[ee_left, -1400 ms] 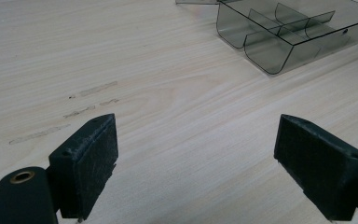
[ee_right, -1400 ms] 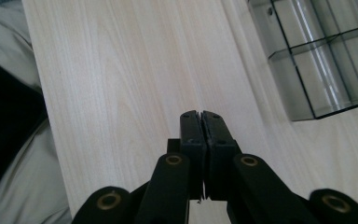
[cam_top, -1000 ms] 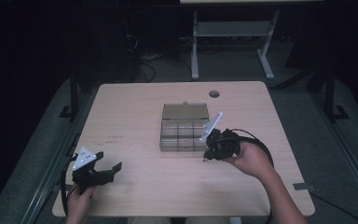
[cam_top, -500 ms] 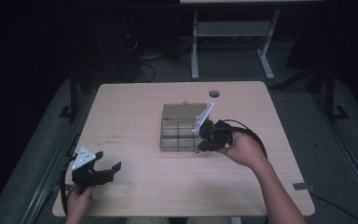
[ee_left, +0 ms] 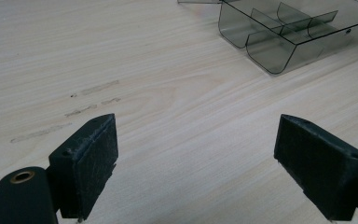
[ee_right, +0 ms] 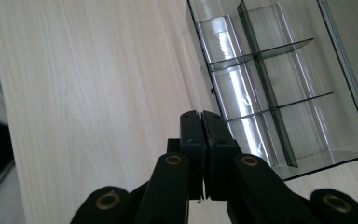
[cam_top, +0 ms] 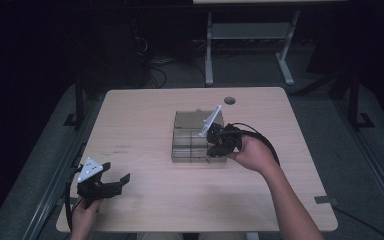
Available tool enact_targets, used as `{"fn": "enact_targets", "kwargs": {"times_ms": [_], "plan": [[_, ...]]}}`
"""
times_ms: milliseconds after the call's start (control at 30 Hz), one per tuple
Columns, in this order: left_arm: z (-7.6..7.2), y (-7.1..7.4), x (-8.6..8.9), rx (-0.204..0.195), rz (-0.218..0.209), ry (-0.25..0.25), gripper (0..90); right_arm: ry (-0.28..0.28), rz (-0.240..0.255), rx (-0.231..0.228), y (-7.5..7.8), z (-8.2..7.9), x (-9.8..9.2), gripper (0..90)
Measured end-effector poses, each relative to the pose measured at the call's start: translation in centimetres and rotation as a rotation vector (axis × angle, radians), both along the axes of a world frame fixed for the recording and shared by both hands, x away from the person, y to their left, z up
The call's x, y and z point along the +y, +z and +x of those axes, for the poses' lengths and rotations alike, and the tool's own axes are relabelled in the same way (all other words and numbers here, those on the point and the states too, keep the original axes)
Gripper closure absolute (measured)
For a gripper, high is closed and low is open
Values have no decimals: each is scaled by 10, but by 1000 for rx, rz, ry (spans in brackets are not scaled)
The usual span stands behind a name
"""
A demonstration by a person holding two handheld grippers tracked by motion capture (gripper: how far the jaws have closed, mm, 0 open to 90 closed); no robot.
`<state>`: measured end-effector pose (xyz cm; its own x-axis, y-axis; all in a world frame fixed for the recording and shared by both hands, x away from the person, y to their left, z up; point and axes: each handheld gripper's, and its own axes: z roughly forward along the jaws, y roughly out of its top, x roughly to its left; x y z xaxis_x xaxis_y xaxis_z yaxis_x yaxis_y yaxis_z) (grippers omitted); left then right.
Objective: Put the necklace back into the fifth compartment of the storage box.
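Note:
A clear, smoky plastic box (cam_top: 190, 145) with divided compartments sits at the middle of the wooden table (cam_top: 145, 115); its compartments look empty in the right gripper view (ee_right: 279, 79). My right gripper (cam_top: 211, 150) hovers over the box's right front part, jaws shut with nothing between them (ee_right: 201, 116). My left gripper (cam_top: 116, 173) rests near the table's front left corner, held by a hand. It stands open over bare wood (ee_left: 196, 140), and the box (ee_left: 289, 32) lies farther off ahead of it.
A round cable hole (cam_top: 229, 100) sits near the table's far edge. A strip of tape (cam_top: 325, 200) marks the front right corner. A metal stand (cam_top: 245, 30) and floor cables lie beyond the table. Faint smudges (ee_left: 93, 88) mark the wood ahead of the left gripper.
My right gripper has moved left and a little away from the person, from beside the box's right front corner to over the box. The left gripper has stayed put.

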<state>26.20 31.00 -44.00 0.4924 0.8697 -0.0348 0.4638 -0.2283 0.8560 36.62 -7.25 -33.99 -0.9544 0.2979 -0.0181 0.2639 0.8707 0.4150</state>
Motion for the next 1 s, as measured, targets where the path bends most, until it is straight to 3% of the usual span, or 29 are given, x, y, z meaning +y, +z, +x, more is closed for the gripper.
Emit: {"fn": "enact_targets", "kwargs": {"times_ms": [700, 1000], "plan": [[1, -1, -2, 5, -5, 0, 130, 0, -2, -4, 5, 22, 17, 879], [1, -1, -3, 9, -5, -4, 130, -20, -14, 13, -1, 31, 20, 878]]}}
